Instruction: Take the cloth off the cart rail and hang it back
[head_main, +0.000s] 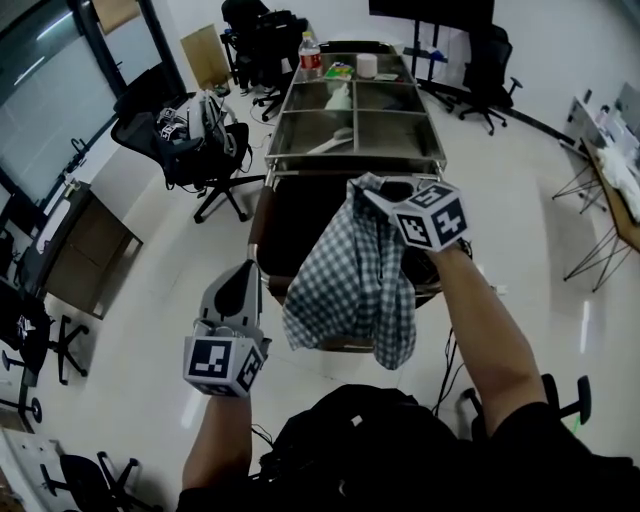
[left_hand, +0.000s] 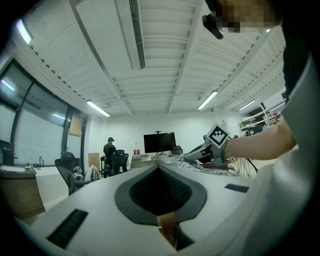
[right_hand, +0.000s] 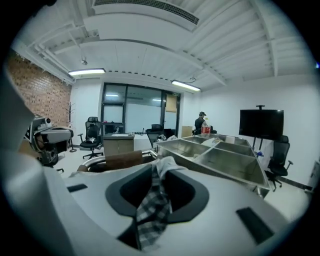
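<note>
a person's right gripper (head_main: 370, 190) pinches a blue-and-white checked cloth (head_main: 350, 285) by a bunched fold at its top, jaws closed on the fabric. the cloth hangs over the near end of a stainless-steel cart (head_main: 355, 158), in front of the curved rail (head_main: 260, 228); whether its lower edge touches the rail cannot be told. the left gripper (head_main: 243, 272), jaws pressed together on nothing, points level beside the cloth's left edge, apart from it. a bottle (head_main: 311, 55) with a red label stands at the cart's far end, its print too small to read.
</note>
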